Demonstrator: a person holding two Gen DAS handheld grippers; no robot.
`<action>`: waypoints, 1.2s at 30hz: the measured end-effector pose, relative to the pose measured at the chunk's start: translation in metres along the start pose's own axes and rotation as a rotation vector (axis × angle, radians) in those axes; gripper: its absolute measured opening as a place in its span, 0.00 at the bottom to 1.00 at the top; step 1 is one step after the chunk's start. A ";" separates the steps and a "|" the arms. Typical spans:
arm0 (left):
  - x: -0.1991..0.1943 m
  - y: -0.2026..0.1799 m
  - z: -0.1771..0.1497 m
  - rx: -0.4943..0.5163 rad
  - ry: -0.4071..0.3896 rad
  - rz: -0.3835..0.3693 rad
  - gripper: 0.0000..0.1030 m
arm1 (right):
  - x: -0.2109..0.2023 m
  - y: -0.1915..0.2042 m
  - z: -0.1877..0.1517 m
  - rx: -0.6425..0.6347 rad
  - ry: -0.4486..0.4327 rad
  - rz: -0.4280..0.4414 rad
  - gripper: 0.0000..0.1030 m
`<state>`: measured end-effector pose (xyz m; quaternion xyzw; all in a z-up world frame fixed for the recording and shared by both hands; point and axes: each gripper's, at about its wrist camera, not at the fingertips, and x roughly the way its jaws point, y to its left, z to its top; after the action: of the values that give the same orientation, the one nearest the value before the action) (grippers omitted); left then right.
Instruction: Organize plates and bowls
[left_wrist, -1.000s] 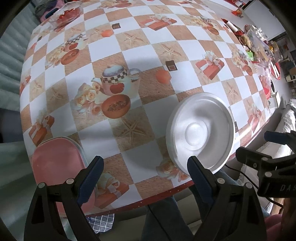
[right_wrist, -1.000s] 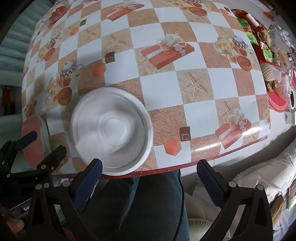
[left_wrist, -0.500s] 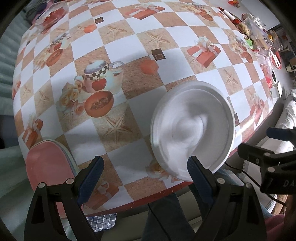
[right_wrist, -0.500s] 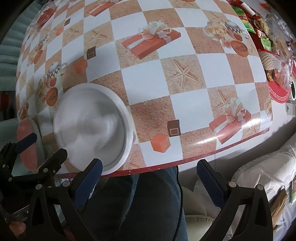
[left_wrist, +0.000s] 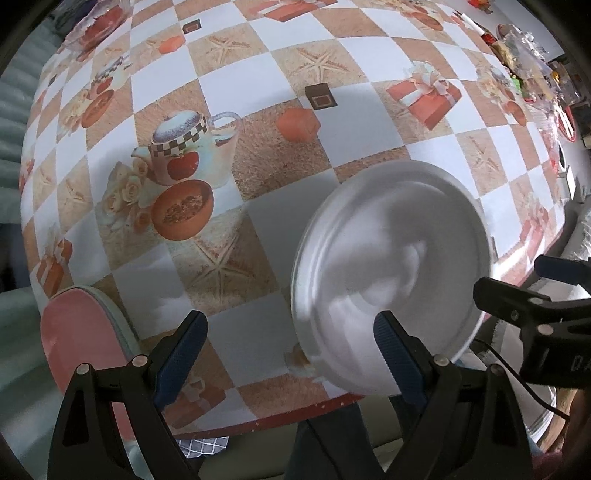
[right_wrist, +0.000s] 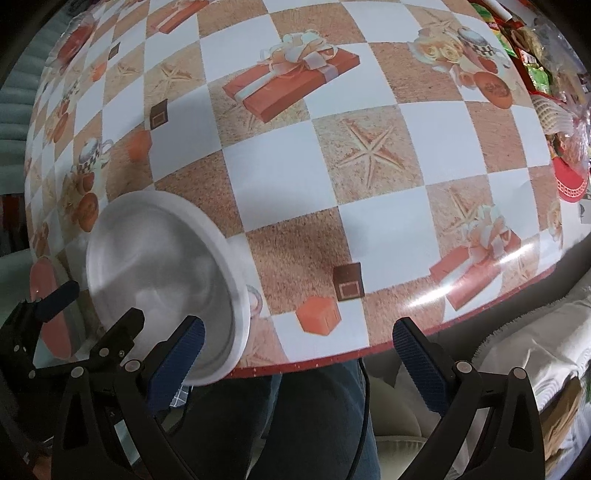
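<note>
The white bowl (left_wrist: 391, 273) is smeared with motion blur, so its inside is hard to read; it sits at the table's (left_wrist: 280, 184) near edge, lower right in the left view. The left gripper (left_wrist: 290, 354) and right gripper (right_wrist: 295, 360) both hang spread wide, gripping nothing. A pink plate (left_wrist: 79, 343) is cut off lower left, and snack clutter (right_wrist: 543, 55) crowds the upper right.

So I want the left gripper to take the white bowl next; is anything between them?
Nothing visible. The left gripper hangs open over the table, and the white bowl lies uncovered by its right finger. The pink plate lies off to the other side.
</note>
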<state>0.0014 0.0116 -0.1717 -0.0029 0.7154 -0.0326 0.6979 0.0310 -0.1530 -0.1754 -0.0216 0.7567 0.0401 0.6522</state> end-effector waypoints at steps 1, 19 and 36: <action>0.002 0.000 0.002 -0.005 -0.002 0.001 0.91 | 0.003 0.000 -0.001 0.000 0.001 0.001 1.00; 0.041 0.012 0.015 -0.070 -0.007 -0.007 0.91 | 0.036 0.018 0.019 -0.028 0.052 -0.008 1.00; 0.071 0.036 -0.004 -0.100 -0.054 -0.044 1.00 | 0.048 0.024 0.015 -0.040 0.064 0.000 1.00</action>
<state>-0.0026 0.0446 -0.2443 -0.0544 0.6969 -0.0122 0.7150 0.0368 -0.1271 -0.2239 -0.0357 0.7764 0.0544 0.6269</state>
